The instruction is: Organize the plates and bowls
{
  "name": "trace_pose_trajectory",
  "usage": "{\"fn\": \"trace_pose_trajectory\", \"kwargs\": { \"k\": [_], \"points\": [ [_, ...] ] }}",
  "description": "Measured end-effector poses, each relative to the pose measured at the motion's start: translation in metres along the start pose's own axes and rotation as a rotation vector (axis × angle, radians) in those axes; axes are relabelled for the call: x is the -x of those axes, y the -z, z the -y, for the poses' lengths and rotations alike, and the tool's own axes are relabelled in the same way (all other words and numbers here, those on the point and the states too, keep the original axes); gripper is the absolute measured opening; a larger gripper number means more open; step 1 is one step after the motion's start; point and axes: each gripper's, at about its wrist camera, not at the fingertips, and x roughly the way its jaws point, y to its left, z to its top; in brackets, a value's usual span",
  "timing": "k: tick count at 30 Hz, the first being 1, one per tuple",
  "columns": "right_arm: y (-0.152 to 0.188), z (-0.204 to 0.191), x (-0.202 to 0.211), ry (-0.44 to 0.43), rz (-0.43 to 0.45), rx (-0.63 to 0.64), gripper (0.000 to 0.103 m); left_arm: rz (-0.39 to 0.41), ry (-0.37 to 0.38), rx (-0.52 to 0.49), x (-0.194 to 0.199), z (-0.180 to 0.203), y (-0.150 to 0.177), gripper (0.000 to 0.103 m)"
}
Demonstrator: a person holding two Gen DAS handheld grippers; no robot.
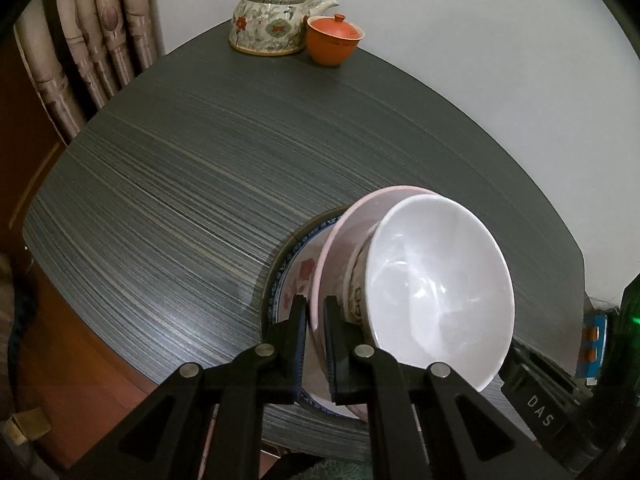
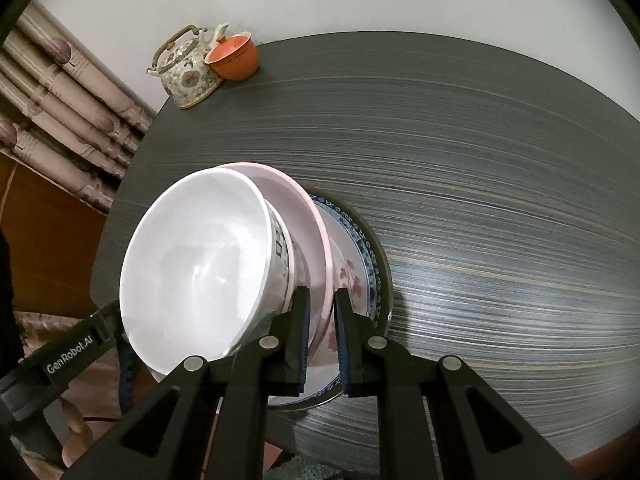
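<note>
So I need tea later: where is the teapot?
The teapot stands at the table's far edge, touching the orange lidded cup, near the curtain.

Both wrist views look steeply down, close, sharing the bowl (image 1: 436, 292) stack.

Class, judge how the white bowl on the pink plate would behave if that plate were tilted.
The white bowl looks glazed, so probably slippery. It sits loose on the pink plate, which each hand-held gripper pinches by the rim, so it may slide. Likely ceramic, so fragile.
</note>
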Motion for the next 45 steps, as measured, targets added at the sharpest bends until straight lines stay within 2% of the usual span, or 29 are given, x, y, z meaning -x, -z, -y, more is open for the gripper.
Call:
{"fn": "trace_pose_trajectory", "kwargs": {
  "k": [6, 15, 17, 22, 31, 35, 37, 42, 44, 45],
  "points": [
    [0.0, 0.003, 0.001, -0.014, 0.005, -0.009, 0.013, 0.0, 0.011, 0.02, -0.002, 0.002, 0.009, 0.007],
    [0.004, 0.0, 0.007, -0.006, 0.035, 0.027, 0.015, 0.049, 0.025, 0.046, 0.007, -0.003, 0.013, 0.011],
    [0.005, 0.0, 0.009, 0.003, 0.041, 0.028, 0.018, 0.052, 0.037, 0.049, 0.011, -0.005, 0.014, 0.011],
    [0.006, 0.006, 0.014, 0.007, 0.059, 0.022, 0.034, 0.073, 0.029, 0.029, 0.021, 0.0, 0.02, 0.014],
    [0.014, 0.014, 0.031, -0.015, 0.102, 0.032, 0.055, 0.109, -0.015, 0.001, 0.038, 0.007, 0.038, 0.015],
    [0.02, 0.016, 0.039, -0.015, 0.126, 0.045, 0.067, 0.151, -0.059, -0.019, 0.05, 0.01, 0.049, 0.023],
    [0.023, 0.016, 0.041, -0.011, 0.139, 0.061, 0.072, 0.161, -0.07, -0.033, 0.055, 0.015, 0.057, 0.032],
    [0.035, 0.019, 0.048, -0.014, 0.154, 0.078, 0.085, 0.179, -0.084, -0.071, 0.06, 0.028, 0.071, 0.034],
    [0.04, 0.019, 0.051, -0.013, 0.163, 0.091, 0.096, 0.191, -0.091, -0.085, 0.062, 0.034, 0.076, 0.034],
    [0.043, 0.02, 0.052, -0.015, 0.169, 0.095, 0.097, 0.195, -0.097, -0.091, 0.064, 0.036, 0.08, 0.036]
  ]
}}
